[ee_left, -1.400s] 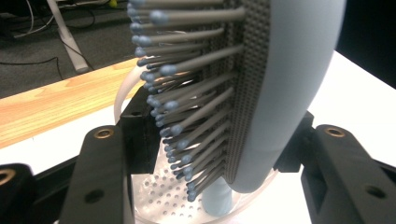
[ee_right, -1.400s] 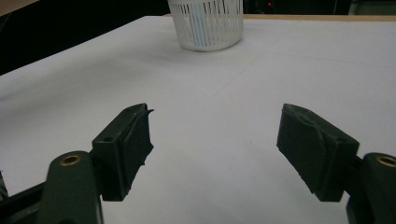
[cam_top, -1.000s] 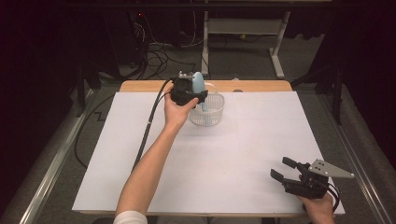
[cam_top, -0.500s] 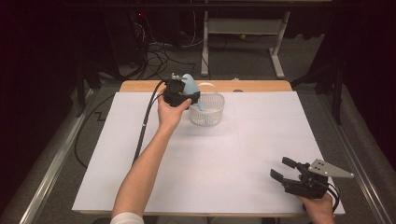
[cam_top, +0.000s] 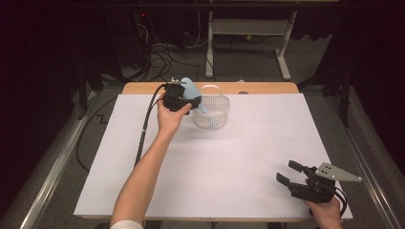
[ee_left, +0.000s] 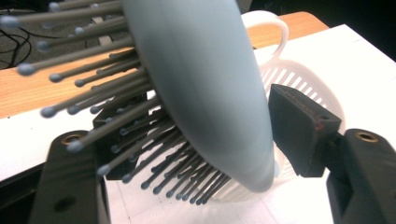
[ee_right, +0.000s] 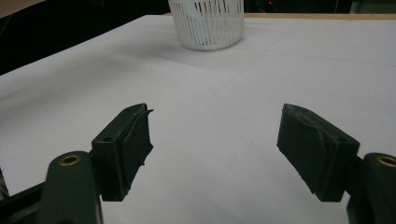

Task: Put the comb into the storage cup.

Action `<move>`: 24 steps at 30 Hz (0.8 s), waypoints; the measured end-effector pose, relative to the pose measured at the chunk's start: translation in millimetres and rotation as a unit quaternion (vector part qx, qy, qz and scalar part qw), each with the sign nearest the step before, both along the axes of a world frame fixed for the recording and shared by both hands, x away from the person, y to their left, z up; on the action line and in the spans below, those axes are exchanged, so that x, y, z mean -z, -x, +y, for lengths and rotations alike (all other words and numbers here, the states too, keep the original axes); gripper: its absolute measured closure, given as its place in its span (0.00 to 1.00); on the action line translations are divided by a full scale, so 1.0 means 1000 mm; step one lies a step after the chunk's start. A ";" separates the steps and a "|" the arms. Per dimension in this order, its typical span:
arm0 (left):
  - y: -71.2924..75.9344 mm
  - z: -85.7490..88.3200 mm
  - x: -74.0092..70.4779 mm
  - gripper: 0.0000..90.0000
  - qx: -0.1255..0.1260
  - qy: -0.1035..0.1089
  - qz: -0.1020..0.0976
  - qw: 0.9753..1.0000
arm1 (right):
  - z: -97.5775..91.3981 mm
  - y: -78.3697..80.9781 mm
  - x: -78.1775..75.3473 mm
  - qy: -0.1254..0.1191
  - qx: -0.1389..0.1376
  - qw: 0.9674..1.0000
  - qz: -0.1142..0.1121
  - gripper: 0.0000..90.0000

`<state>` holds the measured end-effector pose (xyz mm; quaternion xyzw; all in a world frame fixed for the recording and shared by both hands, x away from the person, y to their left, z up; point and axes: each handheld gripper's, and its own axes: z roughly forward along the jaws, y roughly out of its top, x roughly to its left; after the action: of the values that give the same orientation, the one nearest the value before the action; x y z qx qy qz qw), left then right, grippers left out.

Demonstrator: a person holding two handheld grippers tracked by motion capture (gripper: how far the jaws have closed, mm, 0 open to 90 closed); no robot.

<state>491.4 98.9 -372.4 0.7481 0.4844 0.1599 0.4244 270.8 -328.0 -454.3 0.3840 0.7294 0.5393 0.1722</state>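
A light blue hairbrush (cam_top: pixel 190 89) with grey bristles is held in the air by my left gripper (cam_top: pixel 191 102), just left of a white slotted basket (cam_top: pixel 215 119) at the table's back. In the left gripper view the brush (ee_left: pixel 201 84) lies tilted between the jaws, bristles towards the left jaw. The basket (ee_left: pixel 299 84) and its handle are behind it. My right gripper (cam_top: pixel 288 172) rests near the front right corner, open with nothing in it. In its own view that gripper (ee_right: pixel 215 149) points towards the distant basket (ee_right: pixel 208 23).
White paper (cam_top: pixel 215 157) covers the table, with a strip of bare wood (cam_top: pixel 258 88) along the back edge. A black cable (cam_top: pixel 145 129) trails from the left gripper off the left side. Dark floor, cables and a desk frame lie beyond.
My left gripper has moved left from above the basket to beside its left rim, and the brush has tilted. The right gripper has stayed still.
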 end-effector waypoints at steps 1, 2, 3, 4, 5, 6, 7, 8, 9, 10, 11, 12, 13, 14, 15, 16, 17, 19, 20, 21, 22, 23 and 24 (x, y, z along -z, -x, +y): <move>0.000 0.000 0.000 0.34 0.000 0.000 0.000 1.000 | 0.000 0.000 0.000 0.000 0.000 1.000 0.000 0.29; 0.000 0.000 0.000 0.33 0.000 -0.001 0.002 1.000 | 0.000 0.000 0.000 0.000 0.000 1.000 0.001 0.29; 0.000 0.001 0.000 0.32 0.002 0.001 0.005 1.000 | 0.000 0.000 0.000 0.000 0.000 1.000 0.001 0.29; 0.000 0.001 0.000 0.32 0.003 0.003 0.009 1.000 | 0.000 0.000 0.000 0.000 0.000 1.000 0.001 0.29; 0.000 0.002 0.000 0.31 0.004 0.003 0.012 1.000 | 0.000 0.000 0.000 0.000 0.000 1.000 0.001 0.29; 0.000 0.003 0.001 0.31 0.004 0.005 0.013 1.000 | 0.000 0.000 0.000 0.000 0.000 1.000 0.001 0.29; 0.000 0.003 0.001 0.30 0.004 0.006 0.013 1.000 | 0.000 0.000 0.000 0.000 0.000 1.000 0.001 0.29; 0.001 0.004 0.002 0.30 0.003 0.008 0.011 1.000 | 0.000 0.000 0.000 0.000 -0.001 1.000 0.001 0.29; 0.001 0.004 0.002 0.30 0.002 0.010 0.012 1.000 | 0.000 0.000 0.000 0.001 -0.001 1.000 0.001 0.29; 0.002 0.005 0.003 0.30 0.002 0.010 0.012 1.000 | 0.000 0.000 0.000 0.001 -0.001 1.000 0.001 0.29; 0.002 0.006 0.004 0.30 0.001 0.010 0.012 1.000 | 0.000 0.000 0.000 0.001 -0.001 1.000 0.001 0.29; 0.002 0.007 0.005 0.30 0.001 0.011 0.013 1.000 | 0.000 0.000 0.000 0.001 -0.001 1.000 0.001 0.29; 0.003 0.008 0.005 0.30 0.001 0.012 0.013 1.000 | 0.000 0.000 0.000 0.001 -0.002 1.000 0.001 0.29; 0.003 0.009 0.005 0.30 0.001 0.012 0.013 1.000 | 0.000 0.000 0.000 0.001 -0.002 1.000 0.001 0.29; 0.003 0.009 0.005 0.30 0.002 0.012 0.012 1.000 | 0.000 0.000 0.000 0.001 -0.002 1.000 0.001 0.29; 0.004 0.010 0.005 0.30 0.003 0.011 0.011 1.000 | 0.000 0.000 0.000 0.001 -0.002 1.000 0.001 0.29; 0.005 0.010 0.005 0.30 0.004 0.010 0.010 1.000 | 0.000 0.000 0.000 0.001 -0.002 1.000 0.001 0.29; 0.006 0.010 0.005 0.30 0.006 0.009 0.010 1.000 | 0.000 0.000 0.000 0.001 -0.002 1.000 0.001 0.29; 0.006 0.011 0.005 0.30 0.007 0.009 0.010 1.000 | 0.000 0.000 0.000 0.001 -0.002 1.000 0.002 0.29; 0.006 0.011 0.005 0.30 0.008 0.008 0.011 1.000 | 0.000 0.000 0.000 0.001 -0.002 1.000 0.001 0.29; 0.007 0.012 0.005 0.30 0.009 0.007 0.011 1.000 | 0.000 0.000 0.000 0.001 -0.002 1.000 0.001 0.29; 0.007 0.012 0.005 0.29 0.010 0.003 0.012 1.000 | 0.000 0.000 0.000 0.001 -0.002 1.000 0.001 0.29; 0.007 0.012 0.005 0.28 0.011 0.001 0.013 1.000 | 0.000 0.000 0.000 0.001 -0.002 1.000 0.001 0.29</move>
<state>484.1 110.9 -377.8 0.7552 0.4814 0.1452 0.4205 271.1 -327.5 -454.7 0.3833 0.7309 0.5383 0.1709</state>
